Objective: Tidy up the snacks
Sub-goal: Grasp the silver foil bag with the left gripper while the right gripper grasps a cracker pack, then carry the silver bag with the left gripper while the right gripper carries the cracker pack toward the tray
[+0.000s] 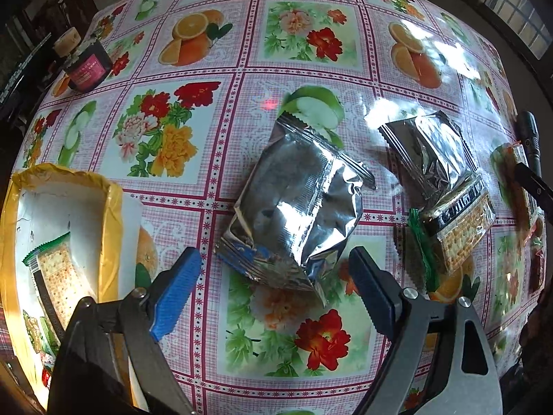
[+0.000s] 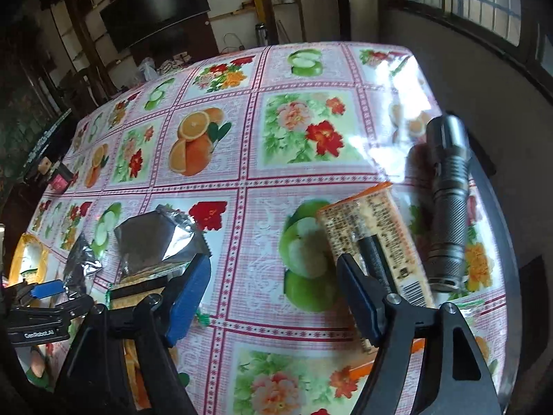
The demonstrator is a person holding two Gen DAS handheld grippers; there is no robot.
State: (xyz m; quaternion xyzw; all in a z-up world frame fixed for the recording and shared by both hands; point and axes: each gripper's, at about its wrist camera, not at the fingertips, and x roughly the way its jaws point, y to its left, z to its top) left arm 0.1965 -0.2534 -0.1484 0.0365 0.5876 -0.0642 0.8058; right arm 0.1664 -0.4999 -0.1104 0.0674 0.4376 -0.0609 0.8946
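My left gripper (image 1: 273, 287) hangs open over the flowered tablecloth, and a crumpled silver foil packet (image 1: 300, 200) lies flat just ahead of its blue pads, untouched. A second silver packet (image 1: 432, 148) rests on cracker packs (image 1: 459, 235) to the right. My right gripper (image 2: 273, 297) is open with bare cloth between its fingers. An orange-edged cracker pack (image 2: 373, 238) lies by its right finger and runs partly under that finger. At the left stands a yellow box (image 1: 13, 214) with cracker packs (image 1: 58, 273) inside.
A black flashlight (image 2: 449, 200) lies near the table's right edge, next to the orange-edged pack. A dark jar with a pink label (image 1: 86, 65) stands at the far left. The left gripper (image 2: 45, 294) shows at the left of the right wrist view.
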